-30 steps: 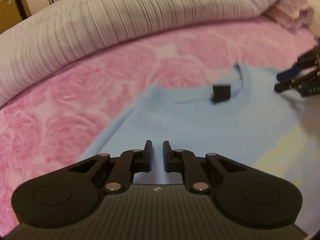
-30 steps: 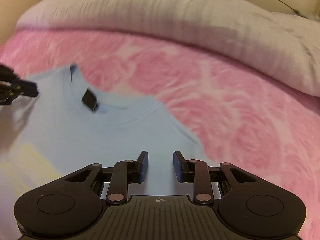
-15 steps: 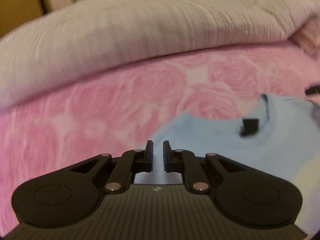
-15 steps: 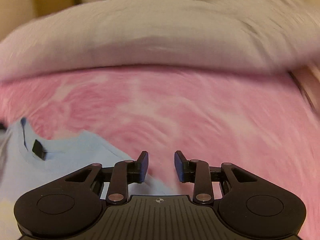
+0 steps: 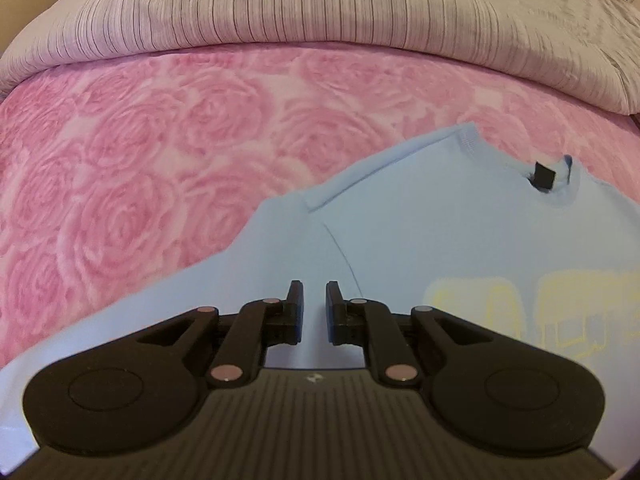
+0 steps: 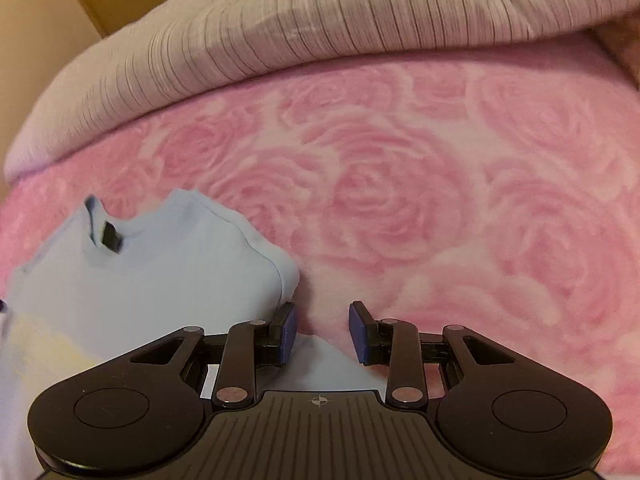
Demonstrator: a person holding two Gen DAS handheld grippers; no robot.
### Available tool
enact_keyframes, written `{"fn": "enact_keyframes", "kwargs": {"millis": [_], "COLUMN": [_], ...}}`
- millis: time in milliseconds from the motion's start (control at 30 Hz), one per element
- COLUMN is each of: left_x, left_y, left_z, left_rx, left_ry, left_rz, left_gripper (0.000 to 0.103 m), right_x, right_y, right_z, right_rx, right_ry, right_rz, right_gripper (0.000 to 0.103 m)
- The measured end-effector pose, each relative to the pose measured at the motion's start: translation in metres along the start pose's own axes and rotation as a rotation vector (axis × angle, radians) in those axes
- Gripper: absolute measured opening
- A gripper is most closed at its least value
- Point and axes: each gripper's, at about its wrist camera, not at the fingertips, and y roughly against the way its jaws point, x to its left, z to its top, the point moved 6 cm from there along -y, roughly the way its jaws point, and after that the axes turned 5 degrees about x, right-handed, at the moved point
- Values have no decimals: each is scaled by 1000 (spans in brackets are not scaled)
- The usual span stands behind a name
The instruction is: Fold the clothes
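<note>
Left wrist view has the shirt (image 5: 420,232) lying flat on the bed's pink rose blanket (image 5: 140,152), collar (image 5: 560,184) toward the far edge, where a striped grey duvet (image 5: 320,4) is heaped. A dark tag (image 5: 545,175) sits in the neck opening, and pale yellow lettering (image 5: 532,300) crosses the chest. One sleeve (image 5: 280,248) runs out toward the near left. The shirt's long axis goes from the collar back toward the near edge. The left claw (image 5: 314,312) hovers over the sleeve, jaws nearly together with a narrow gap, nothing between them. The right claw (image 6: 322,330) is spread at the shirt's right shoulder, empty, over the cloth edge and blanket.
</note>
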Motion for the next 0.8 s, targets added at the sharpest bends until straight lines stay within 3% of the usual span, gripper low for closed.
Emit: {"fn": "enact_keyframes", "kwargs": {"millis": [200, 367, 433, 567, 667, 733, 800], "left_x": [-5, -10, -15, -17, -10, -5, 0], "left_y": [4, -2, -3, 0, 1, -1, -2], "left_z": [-10, -12, -12, -10, -12, -17, -21], "left_rx": [2, 22, 23, 8, 7, 17, 27], "left_ry": [12, 35, 24, 4, 33, 54, 73], "left_rz": [-25, -38, -44, -37, -31, -16, 0], "left_gripper": [10, 10, 10, 10, 10, 10, 10], "right_x": [-23, -7, -1, 3, -16, -22, -20], "right_y": [12, 12, 12, 22, 42, 34, 21], "right_z": [-19, -29, -32, -32, -29, -36, -43], "right_rx": [65, 86, 85, 9, -84, -42, -7], "right_ry": [23, 168, 247, 341, 238, 202, 246], "right_rz": [3, -45, -84, -217, -331, -353, -413], "right_gripper": [34, 34, 3, 0, 0, 0, 1]}}
